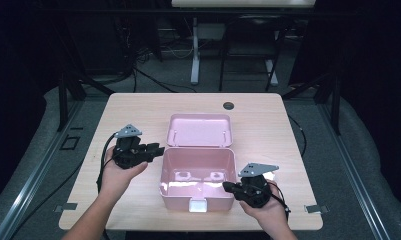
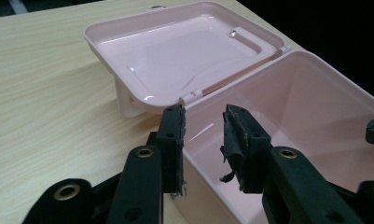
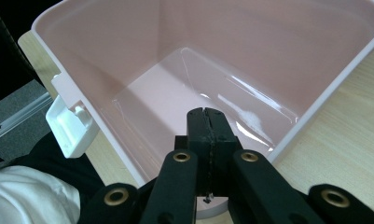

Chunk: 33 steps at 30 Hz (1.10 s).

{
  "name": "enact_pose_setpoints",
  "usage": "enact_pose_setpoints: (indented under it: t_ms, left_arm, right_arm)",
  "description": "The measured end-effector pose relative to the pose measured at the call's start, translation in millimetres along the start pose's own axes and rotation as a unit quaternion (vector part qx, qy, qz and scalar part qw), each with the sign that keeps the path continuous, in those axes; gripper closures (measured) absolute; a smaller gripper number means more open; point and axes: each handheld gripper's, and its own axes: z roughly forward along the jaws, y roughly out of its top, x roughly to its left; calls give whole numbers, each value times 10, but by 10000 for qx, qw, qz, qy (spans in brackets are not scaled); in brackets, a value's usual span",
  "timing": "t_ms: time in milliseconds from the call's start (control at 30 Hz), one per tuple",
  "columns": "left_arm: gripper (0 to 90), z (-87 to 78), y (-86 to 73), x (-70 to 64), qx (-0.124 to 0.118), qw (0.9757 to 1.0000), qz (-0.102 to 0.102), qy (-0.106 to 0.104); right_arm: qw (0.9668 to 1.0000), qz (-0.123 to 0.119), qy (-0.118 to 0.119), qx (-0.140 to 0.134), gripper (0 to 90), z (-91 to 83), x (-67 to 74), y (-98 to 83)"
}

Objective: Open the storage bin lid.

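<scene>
A pink plastic box [image 1: 178, 196] stands open at the table's middle, its lid [image 1: 200, 130] folded back flat behind it. The box is hollow, with nothing loose inside [image 3: 166, 93]. My left gripper [image 1: 157, 149] is at the box's left rim, open; in the left gripper view its jaws [image 2: 204, 135] straddle the box wall [image 2: 315, 93] near the hinge corner, beside the lid [image 2: 175, 56]. My right gripper [image 1: 227, 187] hangs over the box's front right corner, shut with nothing between its fingers [image 3: 207, 115]. A white latch [image 3: 70, 126] sticks out from the front wall.
The light wooden table [image 1: 258, 125] has a round cable hole [image 1: 228, 105] behind the lid. Bare tabletop lies left and right of the box. Beyond the far edge stand desk legs [image 1: 194, 60] and cables on a grey floor.
</scene>
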Motion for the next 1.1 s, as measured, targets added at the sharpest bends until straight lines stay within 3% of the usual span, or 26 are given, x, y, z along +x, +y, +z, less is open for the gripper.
enact_pose_setpoints:
  t_ms: [167, 333, 500, 633, 767, 933, 1033, 1100]
  left_arm:
    - [625, 29, -150, 26, -51, 9999, -125, -49]
    - [582, 45, -240, 8, -56, 9999, -81, -49]
    - [520, 22, -266, -28, -38, 9998, 96, -146]
    - [509, 13, -268, -66, 194, 9993, 307, -99]
    - [488, -17, -293, -80, 122, 9991, 391, -95]
    - [450, -48, -310, -83, 94, 9986, 521, -22]
    - [446, -47, -310, -86, 246, 9987, 448, 24]
    - [421, -49, -313, -80, 276, 9989, 362, -70]
  right_arm:
    - [10000, 33, 35, -14, 863, 0, 5, 5]
    - [9999, 16, 35, -125, 810, -6, 31, 14]
    - [9995, 10, 97, -315, 741, -63, 56, 53]
    - [9985, -24, 5, -539, 672, -134, 56, 92]
    - [9974, -56, -177, -700, 603, -219, 5, 108]
    - [9959, -56, -164, -888, 538, -321, -97, 125]
    - [9952, 23, -188, -957, 466, -369, -152, 132]
    - [9951, 205, -213, -942, 400, -395, -190, 130]
